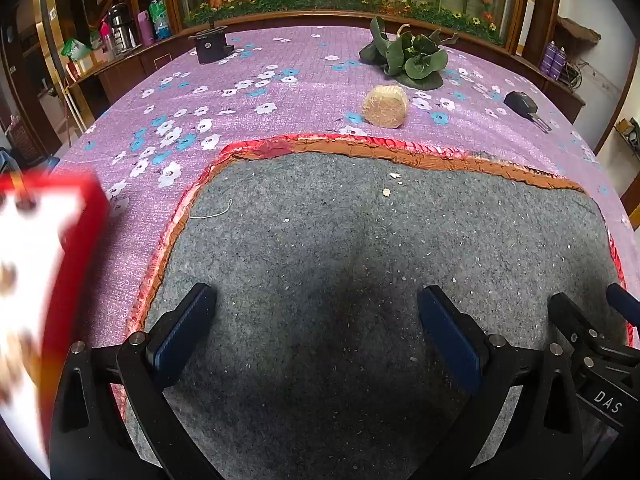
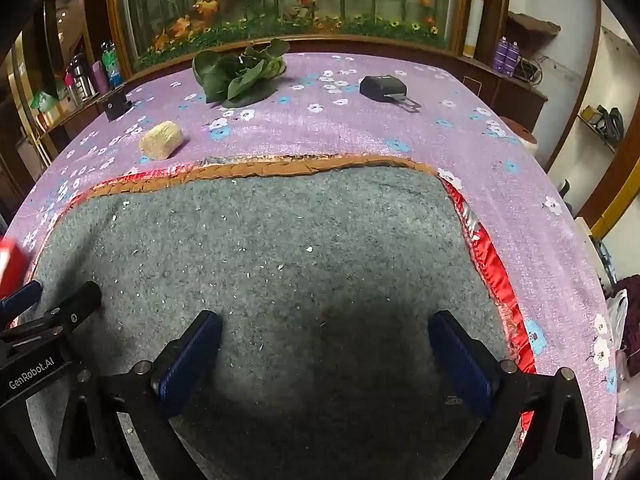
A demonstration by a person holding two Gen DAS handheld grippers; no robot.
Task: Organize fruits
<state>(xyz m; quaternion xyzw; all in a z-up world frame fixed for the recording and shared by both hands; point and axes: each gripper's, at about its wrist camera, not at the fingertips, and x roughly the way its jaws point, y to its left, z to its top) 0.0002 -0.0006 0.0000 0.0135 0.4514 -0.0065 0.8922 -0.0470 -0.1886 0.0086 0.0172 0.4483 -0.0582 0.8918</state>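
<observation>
My left gripper (image 1: 316, 320) is open and empty over a grey felt mat (image 1: 360, 248). My right gripper (image 2: 326, 344) is open and empty over the same mat (image 2: 280, 264), just right of the left one. A pale yellow netted fruit (image 1: 385, 106) lies on the purple flowered cloth beyond the mat; it also shows in the right wrist view (image 2: 161, 140). A bunch of green leafy vegetable (image 1: 408, 56) lies farther back, also in the right wrist view (image 2: 240, 74). A blurred red-and-white box (image 1: 36, 280) is at the left edge; its corner shows in the right wrist view (image 2: 10, 264).
The mat has an orange and red trim (image 1: 400, 152). A black device (image 1: 522, 104) lies at the right back of the cloth, also in the right wrist view (image 2: 384, 87). A dark stand (image 1: 210, 46) sits at the back left. Wooden shelves with bottles (image 1: 132, 28) surround the table.
</observation>
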